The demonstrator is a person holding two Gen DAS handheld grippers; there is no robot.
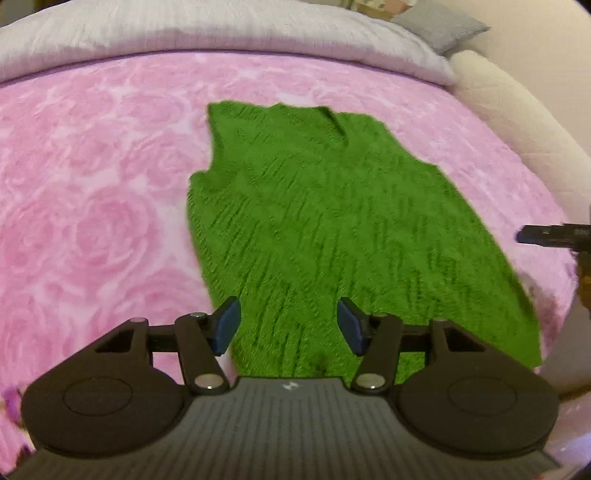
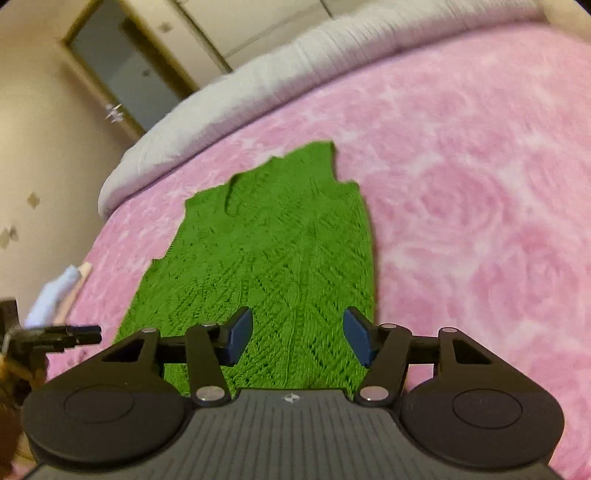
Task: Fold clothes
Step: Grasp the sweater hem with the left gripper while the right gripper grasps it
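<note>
On pink blanket: green sweater flat; both grippers agape, empty; grey pillow only left view.

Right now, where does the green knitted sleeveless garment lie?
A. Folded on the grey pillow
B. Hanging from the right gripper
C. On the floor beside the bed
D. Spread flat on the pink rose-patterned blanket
D: the green knitted sleeveless garment lies spread flat on the pink rose-patterned blanket, and both the left gripper and the right gripper stand open above its near edge, holding nothing.
</note>
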